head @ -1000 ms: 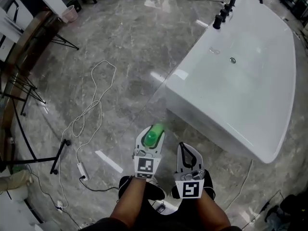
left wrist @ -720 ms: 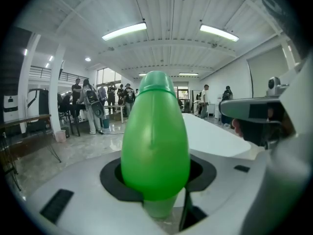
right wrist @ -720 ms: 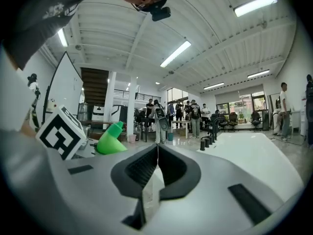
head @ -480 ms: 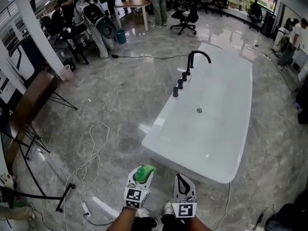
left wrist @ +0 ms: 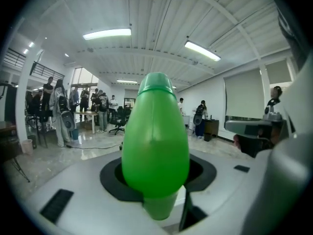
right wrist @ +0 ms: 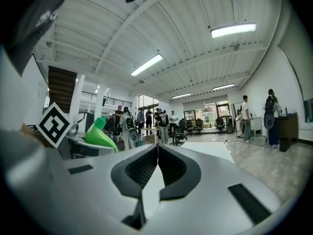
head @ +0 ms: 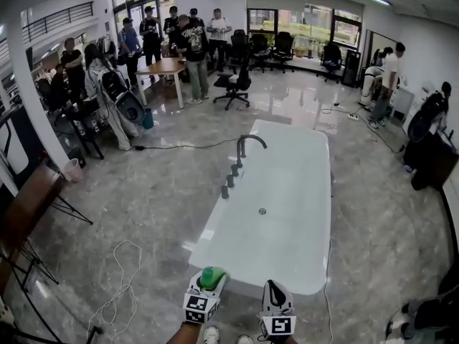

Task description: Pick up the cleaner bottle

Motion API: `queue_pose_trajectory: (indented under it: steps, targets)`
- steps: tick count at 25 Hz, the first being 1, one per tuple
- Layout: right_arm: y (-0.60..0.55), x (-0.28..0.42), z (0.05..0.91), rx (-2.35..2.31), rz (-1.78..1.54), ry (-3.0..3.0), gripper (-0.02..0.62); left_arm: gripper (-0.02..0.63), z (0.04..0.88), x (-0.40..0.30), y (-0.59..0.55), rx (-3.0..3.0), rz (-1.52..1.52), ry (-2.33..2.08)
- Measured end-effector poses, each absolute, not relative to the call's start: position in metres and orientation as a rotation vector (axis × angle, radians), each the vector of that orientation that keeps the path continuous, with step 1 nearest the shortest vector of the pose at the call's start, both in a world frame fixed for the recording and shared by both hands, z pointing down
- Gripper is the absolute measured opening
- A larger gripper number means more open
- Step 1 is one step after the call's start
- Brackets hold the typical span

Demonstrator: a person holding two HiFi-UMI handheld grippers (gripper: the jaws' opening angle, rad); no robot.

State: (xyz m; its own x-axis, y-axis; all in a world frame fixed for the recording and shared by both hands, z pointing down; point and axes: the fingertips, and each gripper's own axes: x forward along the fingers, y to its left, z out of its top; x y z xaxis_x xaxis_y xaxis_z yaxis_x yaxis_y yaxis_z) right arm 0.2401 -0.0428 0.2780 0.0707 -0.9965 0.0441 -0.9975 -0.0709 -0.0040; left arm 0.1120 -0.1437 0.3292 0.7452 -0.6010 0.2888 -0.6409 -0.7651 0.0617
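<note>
Polished grey stone floor (head: 158,192), veined and glossy enough to mirror the ceiling lights, now spreads out to a crowd of people (head: 179,41) at the far wall. A second ago the head view showed little but floor and one corner of the tub. The head camera has tipped up, and both grippers have come up off the floor and sit at the bottom edge of the view.

The left gripper (head: 208,287) keeps the cleaner bottle (left wrist: 155,141) clamped between its fingers. The belly is wedged against the black pads and the narrow collared end reaches out past the fingertips. With the bottle carried along through the rise, I judge the pick-up is done in all but name (what is left is only holding it steady).

The right gripper (right wrist: 157,165) has its fingers pressed edge to edge with nothing between them. From its own view the bottle shows off to the left of its fingertips.

The bottle is smooth, bright green plastic, teardrop-shaped, with a paler stub at the end nearest the camera. The gripper shells are matte white, with ribbed black pads. Beyond both sets of fingertips lies the bathtub (head: 287,213), glossy white with rounded corners, and a matte black gooseneck faucet (head: 247,145) on its left rim. A thin white cable (head: 118,285) loops on the floor, left of the left fingers.
</note>
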Motion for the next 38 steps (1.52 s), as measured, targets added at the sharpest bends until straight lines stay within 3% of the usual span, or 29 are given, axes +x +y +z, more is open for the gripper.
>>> queue_pose_trajectory:
  steps: [15,38]
  targets:
    - [-0.004,0.236,0.248,2.606,0.059,-1.832,0.017,0.19,0.27,0.099,-0.122,2.937,0.291,-0.615]
    - [0.031,0.252,0.22,2.521,-0.087,-1.754,0.017,0.19,0.245,0.102,-0.097,2.943,0.261,-0.67]
